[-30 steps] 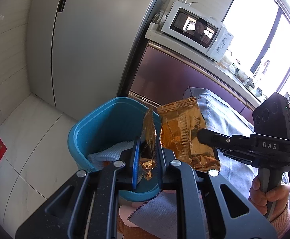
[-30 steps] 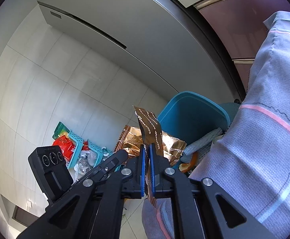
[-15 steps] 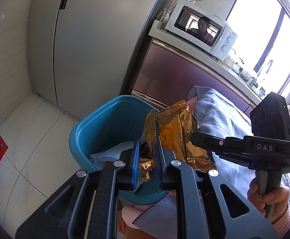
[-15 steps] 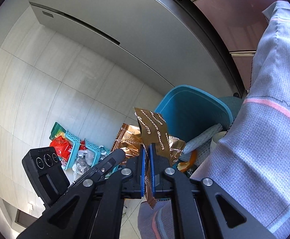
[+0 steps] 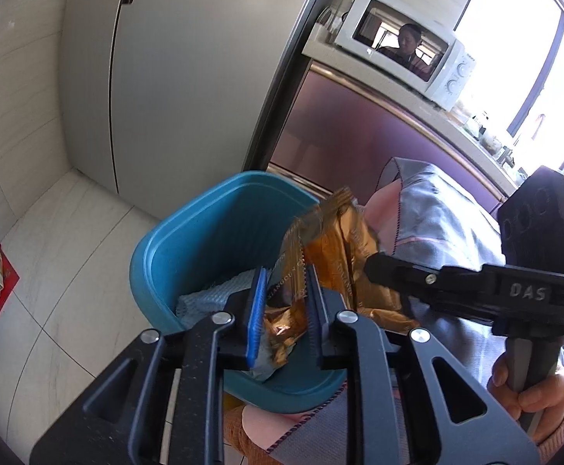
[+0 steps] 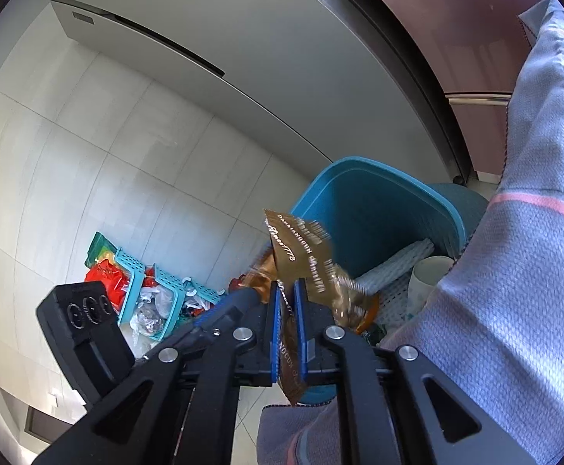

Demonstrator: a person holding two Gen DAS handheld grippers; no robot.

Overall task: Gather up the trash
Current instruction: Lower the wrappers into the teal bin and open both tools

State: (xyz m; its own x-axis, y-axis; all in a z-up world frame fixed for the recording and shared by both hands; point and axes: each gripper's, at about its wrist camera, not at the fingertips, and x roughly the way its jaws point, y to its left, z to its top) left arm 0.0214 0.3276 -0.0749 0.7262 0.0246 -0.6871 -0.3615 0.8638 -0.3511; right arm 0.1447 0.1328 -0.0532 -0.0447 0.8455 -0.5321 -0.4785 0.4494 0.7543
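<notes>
A large grey refrigerator (image 5: pixel 173 89) was seen standing against the tiled wall, with a white microwave (image 5: pixel 406 50) set on the counter beside it. A table draped in a grey cloth (image 6: pixel 533 271) with a pink stripe was seen at the right. Just beside the table edge, a blue trash bin (image 5: pixel 189 255) was placed on the pale floor tiles; a white textured cloth (image 6: pixel 394 271) and a pale cup (image 6: pixel 431 275) were seen inside it. Farther off on the floor, a teal basket (image 6: pixel 142 283) filled with crumpled wrappers was seen.

Two golden-brown snack wrappers were held over the bin's mouth. The left gripper (image 5: pixel 282 306) had just been opened a little; one crumpled wrapper (image 5: pixel 291 283) was seen between its blue pads, with a visible gap on the left side, so it appeared no longer squeezed. The right gripper (image 6: pixel 286 310), held in a hand (image 5: pixel 530 391), was seen nearly closed, and its jaws were clamped on the second wrapper (image 6: pixel 301 255), a flat printed one that stuck up above the pads and hung below them.
</notes>
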